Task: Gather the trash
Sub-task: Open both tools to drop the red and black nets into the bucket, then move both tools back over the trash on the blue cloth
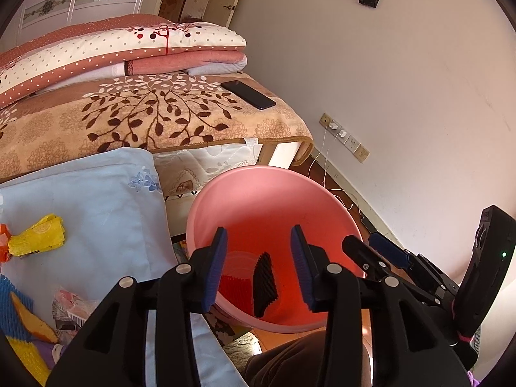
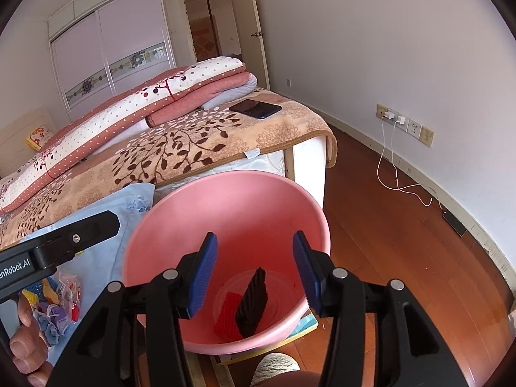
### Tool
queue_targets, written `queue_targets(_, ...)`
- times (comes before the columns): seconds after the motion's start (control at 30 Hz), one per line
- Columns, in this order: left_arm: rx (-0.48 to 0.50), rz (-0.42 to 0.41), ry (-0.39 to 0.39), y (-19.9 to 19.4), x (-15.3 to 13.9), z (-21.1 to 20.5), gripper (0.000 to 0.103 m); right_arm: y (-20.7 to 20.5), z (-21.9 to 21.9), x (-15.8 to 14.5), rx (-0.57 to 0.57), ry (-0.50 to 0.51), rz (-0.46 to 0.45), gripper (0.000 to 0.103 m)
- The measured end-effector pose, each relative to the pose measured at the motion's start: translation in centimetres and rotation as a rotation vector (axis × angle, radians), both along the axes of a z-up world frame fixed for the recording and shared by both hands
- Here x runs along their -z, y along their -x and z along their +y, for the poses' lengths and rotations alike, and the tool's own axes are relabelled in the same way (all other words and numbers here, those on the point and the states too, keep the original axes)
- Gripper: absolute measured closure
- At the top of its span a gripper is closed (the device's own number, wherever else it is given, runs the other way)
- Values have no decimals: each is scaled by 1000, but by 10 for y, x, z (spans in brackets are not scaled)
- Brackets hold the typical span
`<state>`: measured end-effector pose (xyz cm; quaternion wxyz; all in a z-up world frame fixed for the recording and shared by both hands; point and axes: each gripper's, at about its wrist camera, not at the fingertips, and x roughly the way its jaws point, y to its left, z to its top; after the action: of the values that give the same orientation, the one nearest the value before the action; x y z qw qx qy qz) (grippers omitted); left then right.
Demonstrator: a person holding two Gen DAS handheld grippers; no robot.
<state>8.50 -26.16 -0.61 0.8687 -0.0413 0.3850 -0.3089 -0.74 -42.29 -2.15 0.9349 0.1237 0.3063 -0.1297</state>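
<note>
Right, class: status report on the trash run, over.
Both hand-held grippers open, empty, over bin. Two foam pieces in bin. Yellow wrapper left. Nothing blocking.

Bedroom w/ white walls (image 2: 403, 32), wood floor (image 2: 403, 242), bed (image 2: 193, 148), sliding wardrobe (image 2: 106, 51), daylit

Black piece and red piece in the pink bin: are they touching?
Touching. The right wrist view shows the black piece standing tilted in the bin, its lower edge resting against the red piece with no gap; the left wrist view agrees.
</note>
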Motion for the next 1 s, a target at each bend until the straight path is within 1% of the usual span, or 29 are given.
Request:
queue_targets(0.1,-3,-16,4,4,-5,4,62,1,4,-4,-13,6,-7,52)
queue_targets(0.23,-11,-41,14,11,-15,12,62,5,12,-12,-31,15,-22,46)
queue_targets(0.4,-35,-82,28,20,-30,32,62,13,27,-23,-62,22,-55,39)
queue_targets(0.47,-48,-92,25,23,-34,43,62,15,35,-28,-80,29,-65,39)
queue_targets(0.77,-134,-143,9,38,-47,117,62,29,72,-42,-149,36,-95,39)
queue_targets(1.0,-241,-153,-56,50,-41,186,62,27,105,-41,-245,17,-89,39)
